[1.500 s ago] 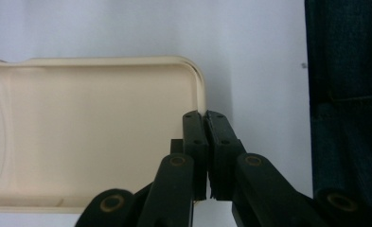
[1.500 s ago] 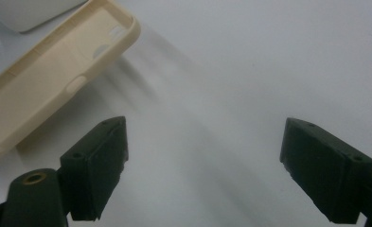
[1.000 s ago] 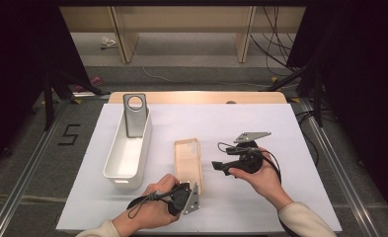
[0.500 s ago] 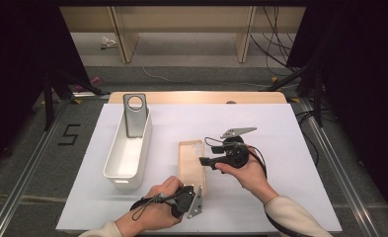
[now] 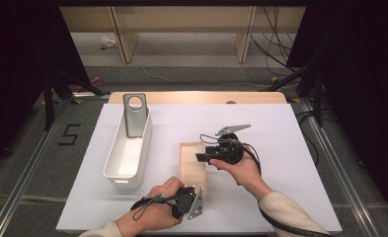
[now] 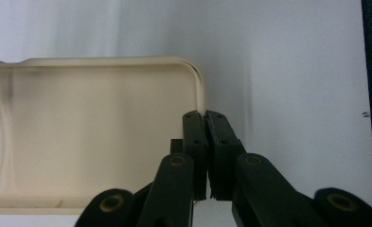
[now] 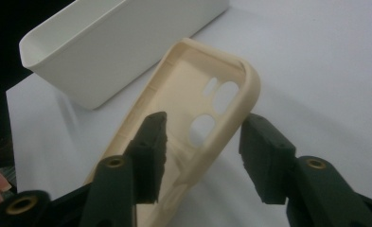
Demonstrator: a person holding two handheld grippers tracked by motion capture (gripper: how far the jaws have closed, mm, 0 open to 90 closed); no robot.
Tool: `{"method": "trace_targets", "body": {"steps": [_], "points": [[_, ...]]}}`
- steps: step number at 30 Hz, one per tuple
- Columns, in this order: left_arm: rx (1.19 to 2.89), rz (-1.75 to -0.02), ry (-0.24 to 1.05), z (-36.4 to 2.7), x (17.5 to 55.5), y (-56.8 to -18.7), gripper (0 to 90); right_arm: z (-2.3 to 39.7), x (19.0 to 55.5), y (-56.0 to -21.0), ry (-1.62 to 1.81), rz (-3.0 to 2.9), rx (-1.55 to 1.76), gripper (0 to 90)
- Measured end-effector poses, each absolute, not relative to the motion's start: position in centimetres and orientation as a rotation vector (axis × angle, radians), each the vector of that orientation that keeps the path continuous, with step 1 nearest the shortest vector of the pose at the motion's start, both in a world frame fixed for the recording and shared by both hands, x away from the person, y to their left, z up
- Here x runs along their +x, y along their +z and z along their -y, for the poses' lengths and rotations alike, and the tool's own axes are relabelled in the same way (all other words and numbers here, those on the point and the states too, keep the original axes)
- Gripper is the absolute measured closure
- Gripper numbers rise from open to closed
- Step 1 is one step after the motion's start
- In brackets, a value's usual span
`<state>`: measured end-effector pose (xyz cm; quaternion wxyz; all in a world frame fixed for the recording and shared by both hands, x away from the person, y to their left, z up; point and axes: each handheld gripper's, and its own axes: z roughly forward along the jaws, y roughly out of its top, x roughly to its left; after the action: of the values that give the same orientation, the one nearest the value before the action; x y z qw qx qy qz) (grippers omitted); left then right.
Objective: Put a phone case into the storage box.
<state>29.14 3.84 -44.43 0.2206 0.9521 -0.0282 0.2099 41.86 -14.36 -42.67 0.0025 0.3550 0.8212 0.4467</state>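
Observation:
A cream phone case (image 5: 191,170) lies open side up on the white table (image 5: 285,148). My left gripper (image 5: 197,193) is at its near end, and in the left gripper view it (image 6: 205,116) is shut on the rim of the case (image 6: 93,132) near a corner. My right gripper (image 5: 201,157) reaches the case's far right side. In the right gripper view its jaws (image 7: 206,122) straddle the side wall of the case (image 7: 183,90) near the camera cut-outs, one inside and one outside. They have just been closing, and a gap remains on both sides.
A long white bin (image 5: 127,153) stands left of the case, with a grey plate with a round hole (image 5: 135,113) upright at its far end. The bin (image 7: 108,42) lies beyond the case in the right gripper view. Dark stands and cables ring the table.
My right gripper has moved left to the case's far right edge and its jaws have narrowed around the wall. The left gripper has stayed put, shut on the case.

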Motion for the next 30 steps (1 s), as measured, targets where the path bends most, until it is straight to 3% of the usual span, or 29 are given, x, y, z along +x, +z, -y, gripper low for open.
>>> {"method": "trace_targets", "body": {"steps": [5, 17, 30], "points": [[2.630, 0.078, 0.571, -3.8, 29.2, -44.5, 87.4, 14.5, 41.9, -42.6, 1.424, -2.577, 1.117, 66.9], [2.622, 0.074, 0.596, -3.9, 29.4, -44.6, 87.5, 14.9, 41.4, -41.6, 1.565, -2.555, 1.197, 78.4], [2.609, 0.053, 0.604, -4.1, 29.7, -44.7, 87.3, 15.1, 41.0, -40.8, 1.630, -2.540, 1.245, 82.6]]}}
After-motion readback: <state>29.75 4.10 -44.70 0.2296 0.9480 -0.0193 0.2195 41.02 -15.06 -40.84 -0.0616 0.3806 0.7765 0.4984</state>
